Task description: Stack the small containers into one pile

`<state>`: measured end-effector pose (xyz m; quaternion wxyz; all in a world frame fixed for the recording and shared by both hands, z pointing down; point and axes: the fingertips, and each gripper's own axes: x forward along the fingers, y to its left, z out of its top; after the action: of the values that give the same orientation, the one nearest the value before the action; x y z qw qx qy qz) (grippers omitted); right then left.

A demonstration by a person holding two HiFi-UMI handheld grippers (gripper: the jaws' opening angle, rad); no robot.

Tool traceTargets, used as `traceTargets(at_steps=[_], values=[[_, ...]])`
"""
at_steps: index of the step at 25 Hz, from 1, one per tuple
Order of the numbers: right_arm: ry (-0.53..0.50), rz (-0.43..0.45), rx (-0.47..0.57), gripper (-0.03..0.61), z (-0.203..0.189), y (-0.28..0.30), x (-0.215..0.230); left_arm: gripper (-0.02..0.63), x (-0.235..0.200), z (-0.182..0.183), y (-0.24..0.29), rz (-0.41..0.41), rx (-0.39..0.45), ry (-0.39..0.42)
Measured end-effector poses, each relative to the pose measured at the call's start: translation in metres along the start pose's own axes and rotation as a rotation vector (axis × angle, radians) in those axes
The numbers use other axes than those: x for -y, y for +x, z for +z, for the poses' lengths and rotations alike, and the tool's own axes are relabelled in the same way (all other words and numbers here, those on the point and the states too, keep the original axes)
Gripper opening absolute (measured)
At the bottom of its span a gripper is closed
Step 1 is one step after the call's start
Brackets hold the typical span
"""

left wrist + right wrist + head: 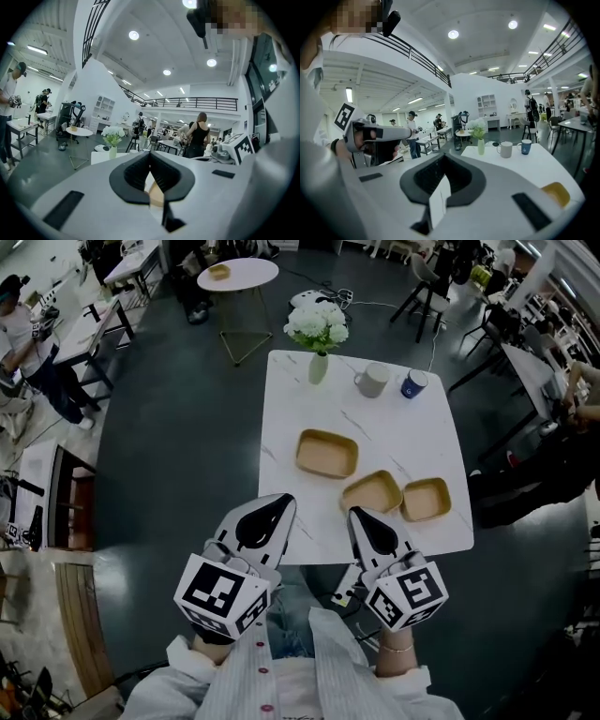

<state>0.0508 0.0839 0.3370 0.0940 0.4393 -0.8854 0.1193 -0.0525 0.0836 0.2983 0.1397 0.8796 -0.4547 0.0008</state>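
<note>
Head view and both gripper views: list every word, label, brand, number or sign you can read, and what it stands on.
No words or numbers can be read in any view.
Left tool, left cube: black-and-white square markers only, no letters.
Right tool, right cube: square markers only, no letters.
Blue mug: any print is too small to tell.

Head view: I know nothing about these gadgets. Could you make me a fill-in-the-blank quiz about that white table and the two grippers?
1. The number of tan containers lying unstacked on the white table is ___.
2. Beside the grey mug stands a second mug, coloured ___.
3. The vase holds flowers coloured ___.
4. The left gripper and the right gripper hold nothing, and their jaws are ___.

Missing words: three; blue; white; shut.
</note>
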Motion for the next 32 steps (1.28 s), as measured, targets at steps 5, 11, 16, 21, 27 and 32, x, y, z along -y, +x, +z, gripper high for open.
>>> traceTargets(at_steps=[5, 11, 16, 21, 27, 32], values=[[0.009, -0.024, 0.008, 0.011, 0.019, 0.025, 0.026, 0.017, -0.015, 0.019, 0.037, -0.027, -0.003, 0.013], [0.013, -0.047, 0.016, 0.011, 0.040, 0.051, 0.057, 0.017, -0.031, 0.039, 0.077, -0.054, -0.009, 0.026], [0.027, -0.061, 0.007, 0.011, 0.043, 0.066, 0.076, 0.017, -0.041, 0.043, 0.102, -0.074, -0.025, 0.031], [0.031, -0.084, -0.007, 0.012, 0.042, 0.074, 0.090, 0.017, -0.046, 0.044, 0.118, -0.098, -0.035, 0.034], [0.058, -0.129, -0.020, 0.011, 0.036, 0.072, 0.093, 0.017, -0.045, 0.038, 0.128, -0.147, -0.066, 0.030], [0.080, -0.184, -0.026, 0.011, 0.032, 0.070, 0.094, 0.017, -0.044, 0.041, 0.139, -0.209, -0.081, 0.040]])
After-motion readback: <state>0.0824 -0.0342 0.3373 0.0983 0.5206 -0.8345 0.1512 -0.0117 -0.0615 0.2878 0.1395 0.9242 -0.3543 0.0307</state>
